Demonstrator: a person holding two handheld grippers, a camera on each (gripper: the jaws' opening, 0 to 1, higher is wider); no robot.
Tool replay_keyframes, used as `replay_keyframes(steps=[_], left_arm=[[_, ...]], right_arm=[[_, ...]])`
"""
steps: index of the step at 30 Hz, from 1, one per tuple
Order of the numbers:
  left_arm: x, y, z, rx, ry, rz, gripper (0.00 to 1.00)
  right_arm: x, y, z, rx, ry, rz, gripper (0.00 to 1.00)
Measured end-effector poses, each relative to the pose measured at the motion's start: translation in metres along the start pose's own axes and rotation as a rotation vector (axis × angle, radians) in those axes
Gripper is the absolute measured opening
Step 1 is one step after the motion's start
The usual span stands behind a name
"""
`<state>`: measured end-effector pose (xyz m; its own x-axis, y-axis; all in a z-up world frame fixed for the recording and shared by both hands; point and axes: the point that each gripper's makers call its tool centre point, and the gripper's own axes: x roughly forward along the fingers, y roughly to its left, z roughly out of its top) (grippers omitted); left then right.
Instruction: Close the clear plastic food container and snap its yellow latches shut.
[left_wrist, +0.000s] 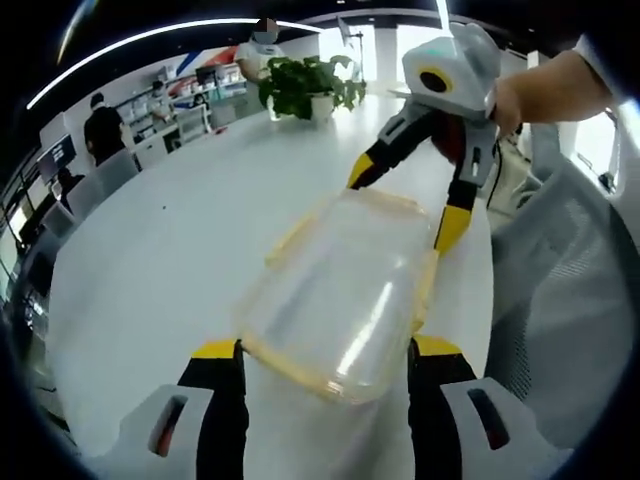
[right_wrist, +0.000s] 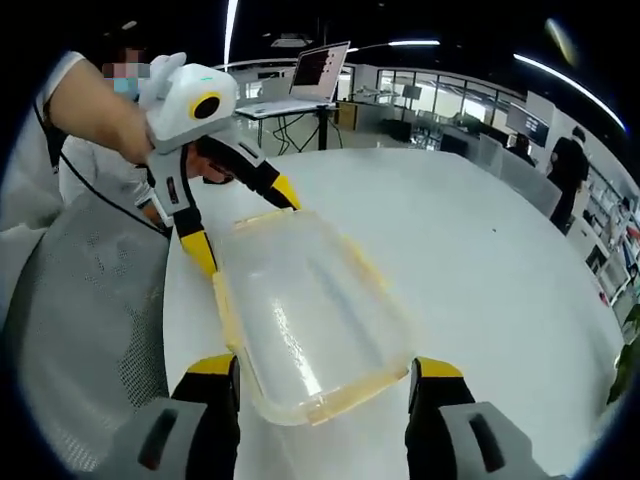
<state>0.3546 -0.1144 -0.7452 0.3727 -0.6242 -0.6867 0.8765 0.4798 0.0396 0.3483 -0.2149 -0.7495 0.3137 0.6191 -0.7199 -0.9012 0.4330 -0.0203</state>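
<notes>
Here the clear plastic food container (left_wrist: 340, 300) lies lid-up on the white table (left_wrist: 170, 270), and both grippers face it from opposite ends. In the left gripper view, the left gripper (left_wrist: 325, 352) has its yellow-tipped jaws spread wide on either side of the container's near end, just beside its yellow rim, clamping nothing; beyond the container's far end the right gripper (left_wrist: 408, 205) reaches in with its jaws also parted, their tips at the two far corners. That view also takes in a potted plant (left_wrist: 310, 88) far past the container and people near desks at the room's edge. To the container's right stands a grey mesh chair (left_wrist: 560, 300). In the right gripper view the arrangement flips: the right gripper (right_wrist: 325, 372) straddles its own end of the container with jaws released and apart, while the left gripper (right_wrist: 245, 225) sits at the far end, held by a person's hand (right_wrist: 125, 125). Behind the container in this view a laptop (right_wrist: 315, 75) rests on a stand, and the mesh chair (right_wrist: 90, 330) lies to the container's left.
</notes>
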Motion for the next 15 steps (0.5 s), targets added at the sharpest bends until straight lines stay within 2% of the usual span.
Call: replay_keyframes(steps=[7, 15], left_arm=[[-0.011, 0.017, -0.012, 0.006, 0.000, -0.008, 0.63], [-0.008, 0.028, -0.010, 0.015, -0.007, -0.018, 0.63]], right_arm=[[0.016, 0.004, 0.016, 0.009, -0.001, -0.010, 0.67], [0.021, -0.004, 0.021, 0.018, 0.006, -0.016, 0.67]])
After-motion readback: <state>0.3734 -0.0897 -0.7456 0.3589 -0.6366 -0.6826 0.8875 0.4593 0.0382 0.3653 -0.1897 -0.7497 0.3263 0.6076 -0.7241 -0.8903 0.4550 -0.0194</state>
